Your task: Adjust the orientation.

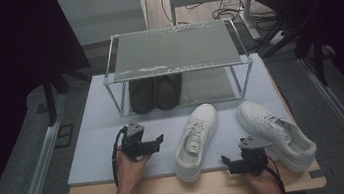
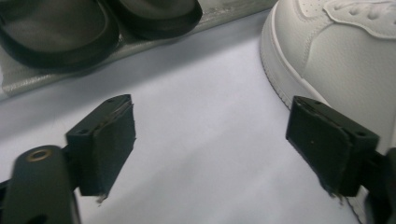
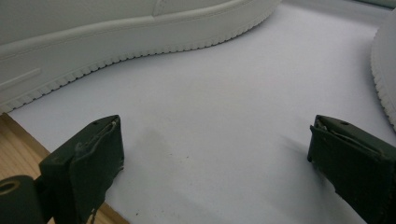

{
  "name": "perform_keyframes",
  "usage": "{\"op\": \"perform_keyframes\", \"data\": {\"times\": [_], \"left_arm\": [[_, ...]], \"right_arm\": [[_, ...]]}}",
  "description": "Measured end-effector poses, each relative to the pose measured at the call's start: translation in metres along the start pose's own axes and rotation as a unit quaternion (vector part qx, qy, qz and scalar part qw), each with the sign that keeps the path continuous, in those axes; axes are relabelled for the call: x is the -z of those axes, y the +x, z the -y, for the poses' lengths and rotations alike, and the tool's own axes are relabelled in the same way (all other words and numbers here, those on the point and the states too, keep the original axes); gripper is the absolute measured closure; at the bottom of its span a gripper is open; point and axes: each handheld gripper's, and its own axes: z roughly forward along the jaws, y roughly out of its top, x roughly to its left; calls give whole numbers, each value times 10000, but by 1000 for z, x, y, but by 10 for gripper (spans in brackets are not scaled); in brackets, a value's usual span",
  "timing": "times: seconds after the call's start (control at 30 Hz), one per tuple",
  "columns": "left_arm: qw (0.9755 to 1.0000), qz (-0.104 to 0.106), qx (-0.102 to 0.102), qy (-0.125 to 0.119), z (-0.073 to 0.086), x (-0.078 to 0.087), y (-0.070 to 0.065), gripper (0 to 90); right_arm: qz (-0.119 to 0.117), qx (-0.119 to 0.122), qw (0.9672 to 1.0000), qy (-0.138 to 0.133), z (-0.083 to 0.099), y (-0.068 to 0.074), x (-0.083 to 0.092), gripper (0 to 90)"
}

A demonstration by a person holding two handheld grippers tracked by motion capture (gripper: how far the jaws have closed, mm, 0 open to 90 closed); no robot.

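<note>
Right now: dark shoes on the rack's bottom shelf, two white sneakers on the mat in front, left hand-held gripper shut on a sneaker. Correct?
Not quite. The left hand-held gripper is open with only bare mat between its jaws, as the left gripper view shows; the nearer sneaker lies beside one jaw, not gripped. The rest holds: dark shoes on the rack's bottom shelf, two white sneakers on the mat in front.
</note>
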Motion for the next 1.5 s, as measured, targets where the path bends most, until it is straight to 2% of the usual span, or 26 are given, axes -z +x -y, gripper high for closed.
{"op": "perform_keyframes", "data": {"times": [0.47, 0.9, 1.13, 1.37, 1.5], "left_arm": [[9998, -171, 42, 11, 33, 18, 4, 127], [9988, -486, 3, 68, 63, 27, 5, 128], [9980, -615, 73, 155, 73, 23, 13, 128], [9984, -561, 38, 61, 77, 21, 16, 120], [9984, -562, 38, 61, 77, 21, 16, 119]], "right_arm": [[0, 2, 10000, 0, 0, 0, 0, 35], [14, 13, 10000, 16, 0, 0, 0, 34], [13, 16, 10000, 19, 0, 0, 0, 33], [7, 13, 10000, 27, -1, 0, 0, 34], [37, -21, 10000, 82, -2, 0, 1, 76]]}}
